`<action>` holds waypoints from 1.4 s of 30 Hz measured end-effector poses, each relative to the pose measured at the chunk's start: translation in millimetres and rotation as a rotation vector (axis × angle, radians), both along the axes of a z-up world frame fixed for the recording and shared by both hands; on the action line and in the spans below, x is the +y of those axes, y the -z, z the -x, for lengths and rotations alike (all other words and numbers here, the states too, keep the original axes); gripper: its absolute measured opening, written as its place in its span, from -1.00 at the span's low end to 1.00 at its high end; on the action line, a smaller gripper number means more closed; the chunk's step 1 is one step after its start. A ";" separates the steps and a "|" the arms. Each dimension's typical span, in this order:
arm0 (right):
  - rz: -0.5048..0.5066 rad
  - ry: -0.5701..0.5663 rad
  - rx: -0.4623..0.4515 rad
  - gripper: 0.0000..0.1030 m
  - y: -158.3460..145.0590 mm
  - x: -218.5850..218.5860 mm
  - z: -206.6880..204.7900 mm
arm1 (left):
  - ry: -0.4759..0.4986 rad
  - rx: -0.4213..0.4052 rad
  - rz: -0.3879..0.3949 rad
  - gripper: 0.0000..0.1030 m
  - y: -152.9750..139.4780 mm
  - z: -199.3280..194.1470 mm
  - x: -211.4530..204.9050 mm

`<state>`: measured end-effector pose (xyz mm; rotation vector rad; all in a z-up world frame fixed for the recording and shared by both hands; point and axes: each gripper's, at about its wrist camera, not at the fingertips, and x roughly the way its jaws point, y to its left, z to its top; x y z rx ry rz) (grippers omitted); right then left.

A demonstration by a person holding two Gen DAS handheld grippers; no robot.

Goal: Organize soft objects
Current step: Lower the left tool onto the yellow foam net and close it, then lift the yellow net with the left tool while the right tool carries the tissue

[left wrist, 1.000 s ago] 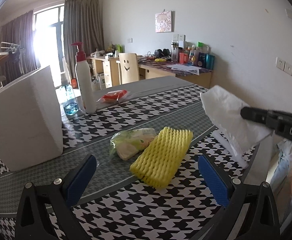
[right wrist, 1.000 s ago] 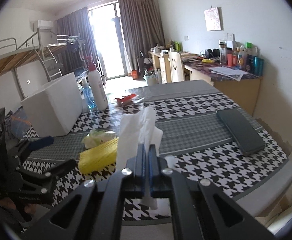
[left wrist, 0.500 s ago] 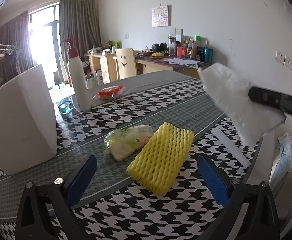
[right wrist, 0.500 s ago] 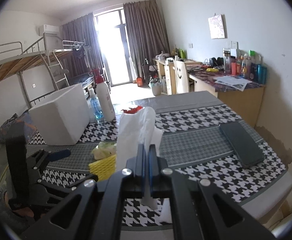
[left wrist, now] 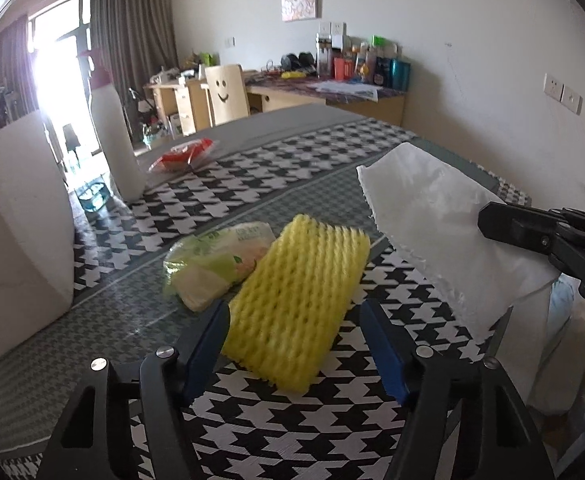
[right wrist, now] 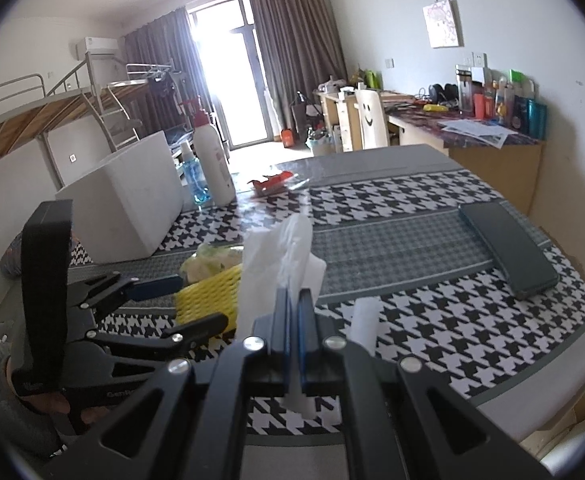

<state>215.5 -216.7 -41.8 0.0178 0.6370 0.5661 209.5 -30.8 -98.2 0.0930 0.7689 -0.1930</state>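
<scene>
A yellow foam net sleeve lies on the houndstooth table, beside a green tissue pack. My left gripper is open, its blue pads on either side of the sleeve's near end. My right gripper is shut on a white tissue sheet and holds it in the air to the right of the sleeve; the sheet also shows in the left wrist view. The left gripper and the sleeve show in the right wrist view.
A white foam box stands at the left, with a white pump bottle, a blue bottle and a red packet behind. A dark flat case lies at the right. A small white roll lies near the right gripper.
My left gripper has moved forward and narrowed around the yellow sleeve's near end. The right gripper, still holding the tissue, has come lower and nearer the sleeve.
</scene>
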 end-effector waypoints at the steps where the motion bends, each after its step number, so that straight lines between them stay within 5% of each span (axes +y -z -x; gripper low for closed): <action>1: 0.004 0.001 0.006 -0.90 2.0 0.1 -0.5 | 0.001 0.015 -0.005 0.23 2.0 -1.9 -1.2; 6: 0.020 -0.001 0.033 -0.90 10.2 2.3 -4.1 | -0.006 0.071 -0.013 -0.12 9.7 -8.4 0.3; 11: 0.030 -0.010 0.055 -0.89 18.5 3.2 -5.6 | -0.002 0.069 -0.043 -0.30 10.5 -6.5 -3.3; 17: 0.045 -0.032 0.080 -0.87 25.4 6.3 -5.6 | -0.017 0.051 -0.035 -0.78 7.2 -3.4 0.2; 21: 0.062 -0.033 0.096 -0.69 29.1 8.7 -6.9 | -0.023 0.025 -0.021 -0.78 0.3 3.0 3.1; 26: 0.072 -0.047 0.098 0.03 32.7 13.2 -6.1 | -0.047 -0.014 -0.012 -0.78 -11.9 8.9 10.4; 42: 0.225 -0.060 0.129 0.03 49.3 43.7 -3.6 | -0.062 -0.039 0.032 -0.78 -17.2 25.1 26.3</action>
